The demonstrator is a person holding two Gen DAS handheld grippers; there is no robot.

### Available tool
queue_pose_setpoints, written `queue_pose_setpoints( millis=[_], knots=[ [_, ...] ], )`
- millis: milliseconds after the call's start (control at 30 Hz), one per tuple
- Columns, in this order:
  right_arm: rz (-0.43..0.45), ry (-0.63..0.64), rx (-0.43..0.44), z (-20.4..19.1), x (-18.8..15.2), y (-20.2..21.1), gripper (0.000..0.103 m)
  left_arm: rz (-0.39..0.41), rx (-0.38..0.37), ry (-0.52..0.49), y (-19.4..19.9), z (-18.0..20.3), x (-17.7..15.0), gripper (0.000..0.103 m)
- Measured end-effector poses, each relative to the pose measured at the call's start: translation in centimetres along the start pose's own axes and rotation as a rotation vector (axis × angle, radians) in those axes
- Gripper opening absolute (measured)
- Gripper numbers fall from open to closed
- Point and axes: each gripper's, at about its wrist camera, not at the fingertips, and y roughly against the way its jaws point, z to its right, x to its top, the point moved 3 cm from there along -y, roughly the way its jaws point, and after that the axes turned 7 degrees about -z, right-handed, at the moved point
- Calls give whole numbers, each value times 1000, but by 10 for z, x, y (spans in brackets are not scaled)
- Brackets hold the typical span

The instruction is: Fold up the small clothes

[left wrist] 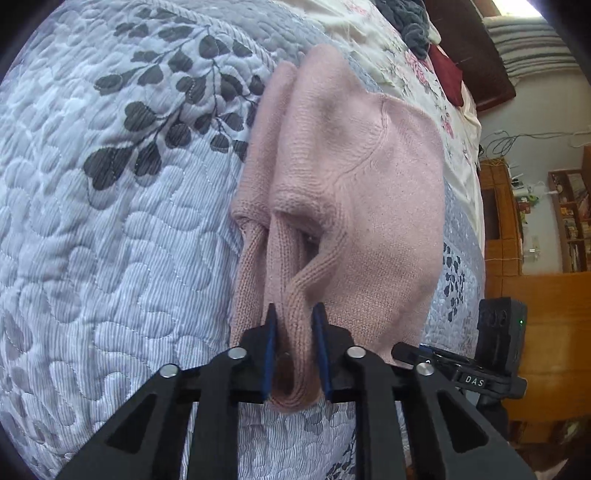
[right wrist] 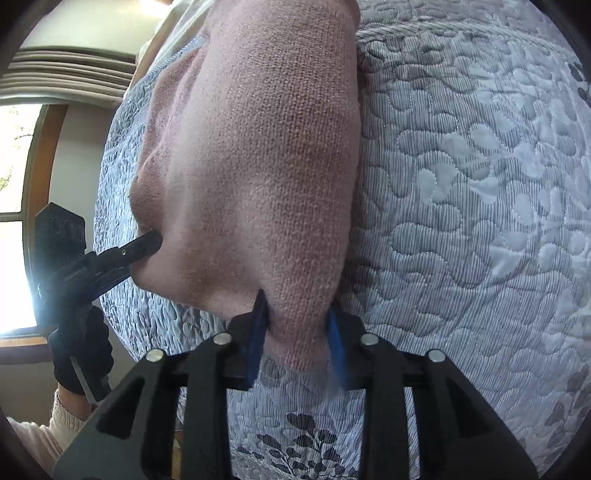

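A pink knitted sweater [left wrist: 354, 192] lies bunched on a grey quilted bedspread [left wrist: 122, 221], its near end raised. My left gripper [left wrist: 293, 314] is shut on a ribbed fold of that near edge. At the right of the same view, the right gripper [left wrist: 410, 352] meets the sweater's other near corner. In the right wrist view the sweater [right wrist: 266, 147] fills the middle and my right gripper [right wrist: 297, 306] is shut on a pinch of its knit. The left gripper [right wrist: 147, 242] grips the cloth at the left, held by a black-gloved hand [right wrist: 81, 347].
Dark grey clothes [left wrist: 410, 22] and a maroon garment [left wrist: 448, 74] lie on a floral sheet [left wrist: 424, 74] at the far end of the bed. Wooden shelves [left wrist: 569, 218] stand past the bed's right edge. A window [right wrist: 14, 221] is beyond the left edge.
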Motion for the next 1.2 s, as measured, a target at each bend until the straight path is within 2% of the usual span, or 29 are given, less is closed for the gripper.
queue_pose_setpoints(
  millis=[100,267,367,400,467,500,567,633,833,933,1100,1200],
  knots=[
    [22,42,-9,-12,-1,8,22,-1,9,-20,4,-3,-1,13],
    [-28,25,-60,3,2,-11,21,-31,41,-31,-12,-20,-2,13],
    [-32,28,-73,4,1,-13,23,-48,37,-9,-14,-21,1,18],
    [-32,35,-76,4,0,-11,24,-54,31,1,-11,-19,2,21],
    [-22,34,-63,3,1,-3,34,-45,65,24,-1,-17,7,39],
    [-13,31,-55,4,2,2,37,-31,73,28,5,-16,11,54],
    [26,25,-20,6,6,15,58,4,41,22,17,-12,20,58],
    [65,12,25,8,12,27,59,36,9,32,24,-13,33,66],
    [138,-27,90,17,45,39,67,3,-37,74,0,-25,74,67],
    [150,-33,113,20,61,38,71,-16,-80,69,-14,-31,84,70],
    [145,-53,159,31,79,30,72,-60,-207,42,-29,-31,94,72],
    [131,-71,192,33,89,17,78,-92,-230,-2,-41,-27,100,79]
  ],
)
